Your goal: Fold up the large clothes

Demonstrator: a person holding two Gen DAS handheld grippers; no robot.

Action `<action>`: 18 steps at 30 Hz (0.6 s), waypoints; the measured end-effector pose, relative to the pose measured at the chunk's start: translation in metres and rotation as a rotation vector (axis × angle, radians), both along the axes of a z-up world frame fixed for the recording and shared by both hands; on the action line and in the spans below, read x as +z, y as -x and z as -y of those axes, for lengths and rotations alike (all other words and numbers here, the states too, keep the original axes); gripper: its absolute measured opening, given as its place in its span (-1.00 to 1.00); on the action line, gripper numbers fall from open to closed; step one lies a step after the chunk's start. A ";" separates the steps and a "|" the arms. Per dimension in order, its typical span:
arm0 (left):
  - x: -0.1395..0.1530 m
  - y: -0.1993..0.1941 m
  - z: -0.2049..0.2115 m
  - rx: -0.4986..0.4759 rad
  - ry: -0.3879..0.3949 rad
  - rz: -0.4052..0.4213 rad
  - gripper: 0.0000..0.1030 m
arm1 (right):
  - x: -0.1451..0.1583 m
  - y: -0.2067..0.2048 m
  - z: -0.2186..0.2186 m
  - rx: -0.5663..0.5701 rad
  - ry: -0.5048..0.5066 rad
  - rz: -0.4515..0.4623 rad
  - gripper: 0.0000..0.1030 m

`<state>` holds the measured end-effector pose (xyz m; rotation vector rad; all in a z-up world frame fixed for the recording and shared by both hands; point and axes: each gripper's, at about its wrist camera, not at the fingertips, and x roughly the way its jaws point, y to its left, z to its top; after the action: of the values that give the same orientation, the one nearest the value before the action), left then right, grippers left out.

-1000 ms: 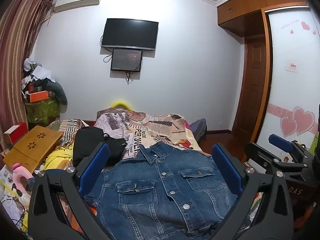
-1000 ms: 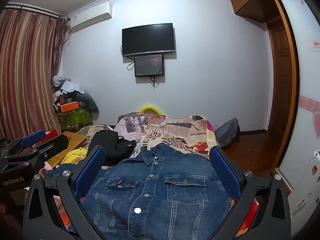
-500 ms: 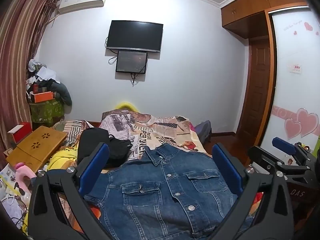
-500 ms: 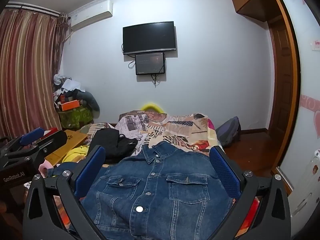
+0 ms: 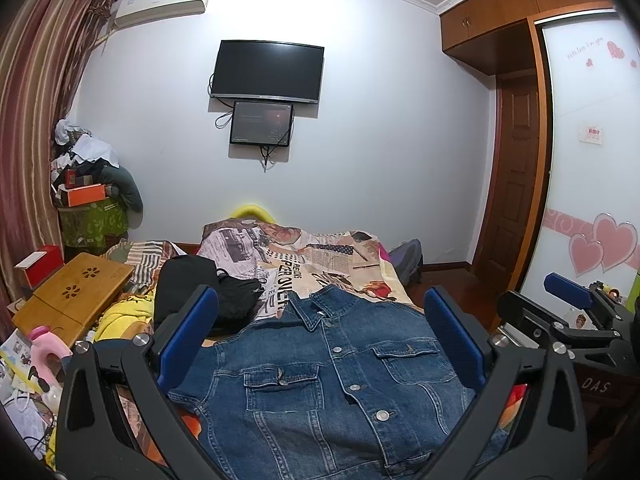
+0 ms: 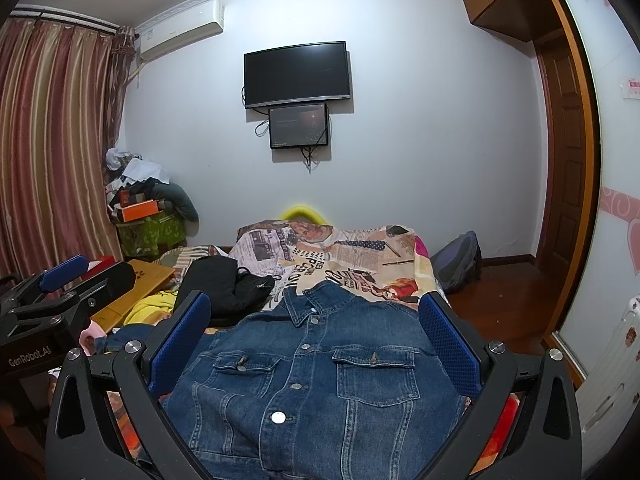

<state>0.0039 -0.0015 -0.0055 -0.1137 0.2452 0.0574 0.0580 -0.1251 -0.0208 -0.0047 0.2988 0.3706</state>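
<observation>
A blue denim jacket (image 5: 332,376) lies face up and buttoned on the bed, collar toward the far wall; it also shows in the right wrist view (image 6: 320,376). My left gripper (image 5: 320,344) is open and empty, held above the jacket's chest. My right gripper (image 6: 316,344) is open and empty, also above the chest. The right gripper shows at the right edge of the left wrist view (image 5: 568,312), and the left gripper at the left edge of the right wrist view (image 6: 60,292). The jacket's sleeves and hem are out of sight.
A newspaper-print bedspread (image 5: 320,256) covers the bed. A black bag (image 5: 200,292) lies left of the collar, beside a yellow garment (image 5: 124,312) and a wooden lap table (image 5: 72,296). A backpack (image 6: 460,260) sits on the floor to the right. Clutter is piled by the curtain (image 6: 140,208).
Both grippers have risen and tilted slightly, so the jacket sits a little lower in both views. The jacket has not moved and both grippers stay open.
</observation>
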 end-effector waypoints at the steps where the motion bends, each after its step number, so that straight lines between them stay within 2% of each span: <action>1: 0.000 0.000 0.000 -0.002 -0.001 -0.001 1.00 | 0.000 0.001 0.000 -0.002 0.000 0.000 1.00; 18: 0.003 -0.001 0.005 -0.021 -0.010 -0.005 1.00 | -0.003 -0.004 0.009 -0.012 -0.020 -0.017 1.00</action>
<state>0.0045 -0.0061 -0.0029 -0.1012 0.2515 0.0378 0.0620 -0.1345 -0.0238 0.0195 0.3119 0.3616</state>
